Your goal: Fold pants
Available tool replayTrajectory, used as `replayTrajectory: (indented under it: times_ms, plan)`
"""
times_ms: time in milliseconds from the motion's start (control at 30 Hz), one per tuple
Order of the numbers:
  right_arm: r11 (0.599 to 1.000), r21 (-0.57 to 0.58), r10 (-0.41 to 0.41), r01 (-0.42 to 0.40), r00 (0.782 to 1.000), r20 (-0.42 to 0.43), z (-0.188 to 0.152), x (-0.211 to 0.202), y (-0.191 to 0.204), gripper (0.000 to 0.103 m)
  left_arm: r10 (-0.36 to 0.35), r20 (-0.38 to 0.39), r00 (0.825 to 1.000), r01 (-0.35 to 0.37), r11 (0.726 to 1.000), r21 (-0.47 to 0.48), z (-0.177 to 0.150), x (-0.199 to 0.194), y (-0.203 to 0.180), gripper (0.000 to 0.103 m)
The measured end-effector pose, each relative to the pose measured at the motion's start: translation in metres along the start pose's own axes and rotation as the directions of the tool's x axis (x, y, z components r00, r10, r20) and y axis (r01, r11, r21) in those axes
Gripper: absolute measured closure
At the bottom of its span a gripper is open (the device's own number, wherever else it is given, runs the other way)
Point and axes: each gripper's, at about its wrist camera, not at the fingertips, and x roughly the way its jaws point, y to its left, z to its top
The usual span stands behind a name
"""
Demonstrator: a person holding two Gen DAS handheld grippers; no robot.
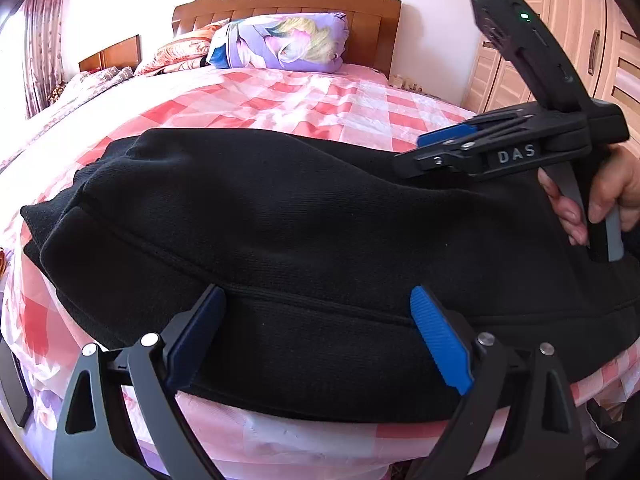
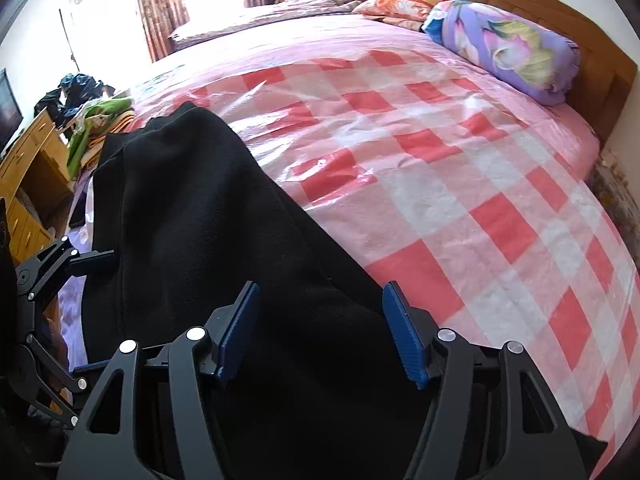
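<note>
Black pants [image 1: 304, 232] on bed [image 2: 440, 152], both tools wide open, empty; hand [image 1: 600, 196] on right tool [image 1: 446, 136] in left view only.

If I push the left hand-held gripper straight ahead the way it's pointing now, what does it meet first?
The black pants. The open left hand-held gripper already straddles their near edge, so it would probably press into the cloth at once, though depth is hard to judge.

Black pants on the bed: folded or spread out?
Folded. The black pants lie doubled, one layer's edge stepped over another, both tongs open above them.
</note>
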Motion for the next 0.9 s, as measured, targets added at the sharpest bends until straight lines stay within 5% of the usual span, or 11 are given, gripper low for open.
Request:
replayTrajectory:
  times_ms: [133,233,500,600,767,900]
  plan:
    - [0.998,-0.055,-0.006,0.005,1.000,-0.020,0.000,0.008,0.004,0.057,0.005,-0.010,1.000,-0.005,1.000,-0.001,0.001,0.001,-0.001,0.008]
    - [0.994,-0.105,-0.028,0.028,1.000,-0.006,-0.001,0.005,0.011,0.075,0.017,-0.039,0.999,-0.017,1.000,-0.004,0.004,0.003,-0.003,0.008]
    - [0.965,-0.145,-0.203,0.220,0.972,0.119,-0.004,-0.011,0.033,0.095,0.069,-0.061,0.996,-0.069,0.998,-0.005,0.007,0.009,-0.010,0.002]
    - [0.963,-0.110,-0.226,0.246,0.960,0.166,0.003,-0.025,0.030,0.096,0.065,-0.053,0.997,-0.065,0.998,-0.006,0.006,0.009,-0.010,0.002]
    - [0.973,-0.048,-0.225,0.226,0.974,0.025,0.001,0.005,0.012,0.093,0.060,-0.047,0.997,-0.060,0.998,-0.007,0.005,0.008,-0.008,0.002]
    - [0.980,0.102,-0.179,0.172,0.982,0.059,-0.005,-0.007,-0.009,0.090,0.054,-0.044,0.998,-0.054,0.998,-0.007,0.005,0.007,-0.007,0.002]
